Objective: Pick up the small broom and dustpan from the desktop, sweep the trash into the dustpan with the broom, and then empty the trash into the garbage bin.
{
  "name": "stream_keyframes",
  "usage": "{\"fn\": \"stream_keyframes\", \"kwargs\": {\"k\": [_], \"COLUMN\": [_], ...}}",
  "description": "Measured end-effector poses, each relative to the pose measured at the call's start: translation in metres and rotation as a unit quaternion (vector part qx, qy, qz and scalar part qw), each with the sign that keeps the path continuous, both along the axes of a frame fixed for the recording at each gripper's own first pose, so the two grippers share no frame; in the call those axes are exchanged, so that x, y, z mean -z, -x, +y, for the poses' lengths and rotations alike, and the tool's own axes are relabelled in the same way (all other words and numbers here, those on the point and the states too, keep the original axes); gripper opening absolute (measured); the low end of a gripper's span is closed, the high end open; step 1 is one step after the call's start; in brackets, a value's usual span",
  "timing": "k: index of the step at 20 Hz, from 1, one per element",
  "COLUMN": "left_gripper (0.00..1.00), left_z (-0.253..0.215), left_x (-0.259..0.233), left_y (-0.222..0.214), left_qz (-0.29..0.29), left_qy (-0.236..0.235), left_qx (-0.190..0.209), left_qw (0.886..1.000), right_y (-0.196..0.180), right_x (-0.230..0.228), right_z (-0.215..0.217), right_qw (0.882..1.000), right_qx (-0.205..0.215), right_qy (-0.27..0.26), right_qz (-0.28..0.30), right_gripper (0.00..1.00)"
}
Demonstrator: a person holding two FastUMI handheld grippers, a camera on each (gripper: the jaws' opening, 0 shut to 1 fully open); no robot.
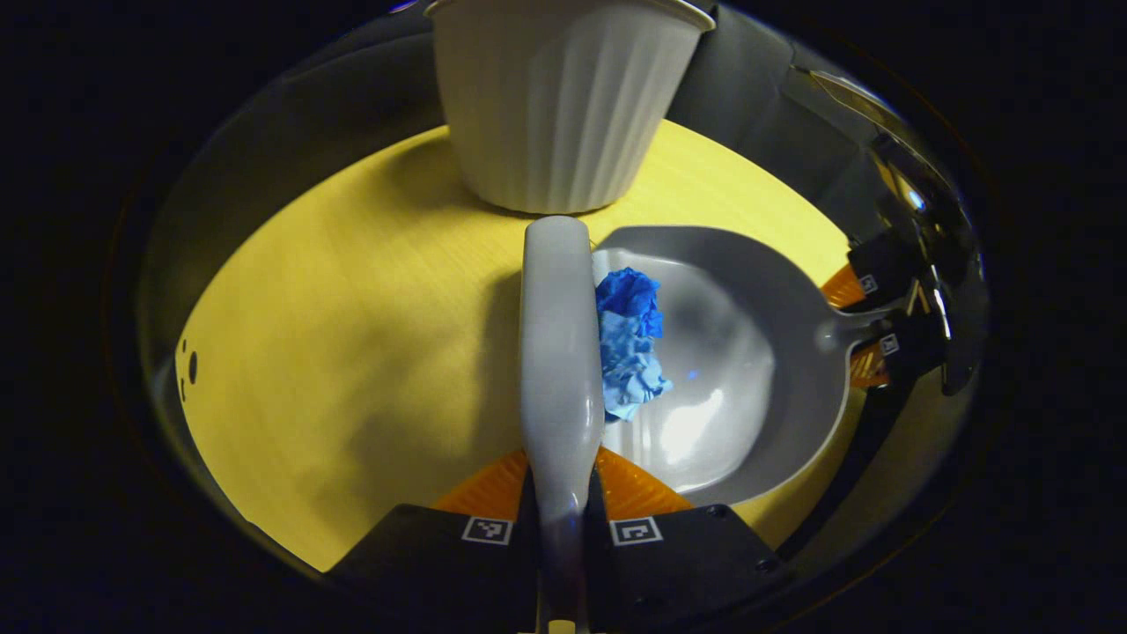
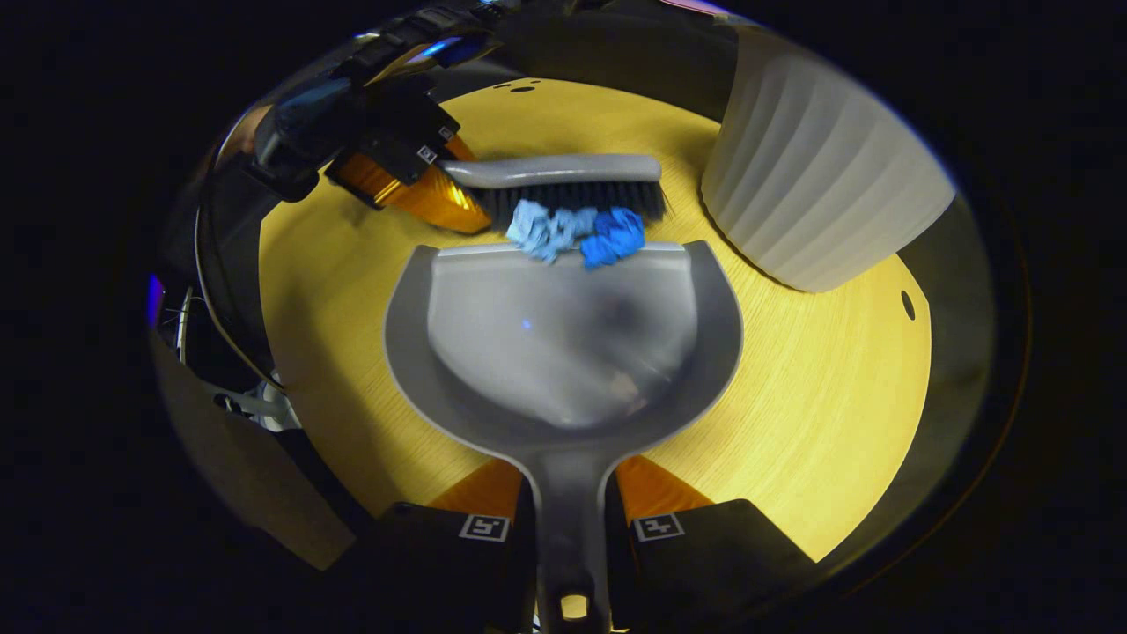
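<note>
My left gripper (image 1: 562, 480) is shut on the grey broom (image 1: 556, 352), whose back runs straight ahead of it. Crumpled blue paper (image 1: 627, 343) lies against the broom's right side, at the mouth of the grey dustpan (image 1: 748, 352). My right gripper (image 2: 570, 493) is shut on the dustpan's handle (image 2: 570, 493); the pan (image 2: 563, 343) lies flat on the yellow table. In the right gripper view the broom (image 2: 563, 180) stands across the pan's front lip, its dark bristles pressing the blue paper (image 2: 577, 233) onto the lip. The left gripper (image 2: 414, 176) holds the broom's end there. The right gripper (image 1: 867, 326) grips the pan handle.
A white ribbed garbage bin (image 1: 559, 97) stands on the round yellow table (image 1: 352, 352) just beyond the broom; it is to the right of the pan (image 2: 819, 176) in the right gripper view. Small dark holes (image 2: 907, 304) mark the tabletop near its edge.
</note>
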State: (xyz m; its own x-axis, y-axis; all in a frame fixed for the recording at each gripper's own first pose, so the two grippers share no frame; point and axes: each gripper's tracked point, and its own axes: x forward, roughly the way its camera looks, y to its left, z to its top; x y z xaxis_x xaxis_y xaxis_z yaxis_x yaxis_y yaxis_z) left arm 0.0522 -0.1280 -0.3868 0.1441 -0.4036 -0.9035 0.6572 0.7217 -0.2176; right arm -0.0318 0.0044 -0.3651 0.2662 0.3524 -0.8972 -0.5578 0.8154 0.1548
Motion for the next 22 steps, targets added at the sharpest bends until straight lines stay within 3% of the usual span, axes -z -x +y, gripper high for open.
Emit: {"fn": "stream_keyframes", "kwargs": {"k": [4, 13, 18, 22], "left_gripper": [0.26, 0.26, 0.26, 0.29], "left_z": [-0.010, 0.004, 0.013, 0.013], "left_x": [-0.015, -0.010, 0.008, 0.011], "left_y": [0.004, -0.010, -0.003, 0.002], "left_qz": [0.011, -0.034, -0.039, -0.035], "left_qy": [0.027, 0.020, 0.011, 0.019], "left_qx": [-0.013, -0.128, -0.156, -0.162], "left_qw": [0.999, 0.991, 0.987, 0.986], "right_y": [-0.004, -0.009, -0.003, -0.018], "right_x": [-0.017, -0.017, -0.030, -0.059], "right_z": [-0.008, -0.017, -0.028, -0.038], "right_qw": [1.000, 0.991, 0.975, 0.953], "right_qx": [0.023, 0.128, 0.221, 0.298], "right_qy": [-0.009, -0.016, -0.010, 0.000], "right_qz": [-0.007, -0.027, -0.025, -0.059], "right_gripper": [0.36, 0.36, 0.36, 0.36]}}
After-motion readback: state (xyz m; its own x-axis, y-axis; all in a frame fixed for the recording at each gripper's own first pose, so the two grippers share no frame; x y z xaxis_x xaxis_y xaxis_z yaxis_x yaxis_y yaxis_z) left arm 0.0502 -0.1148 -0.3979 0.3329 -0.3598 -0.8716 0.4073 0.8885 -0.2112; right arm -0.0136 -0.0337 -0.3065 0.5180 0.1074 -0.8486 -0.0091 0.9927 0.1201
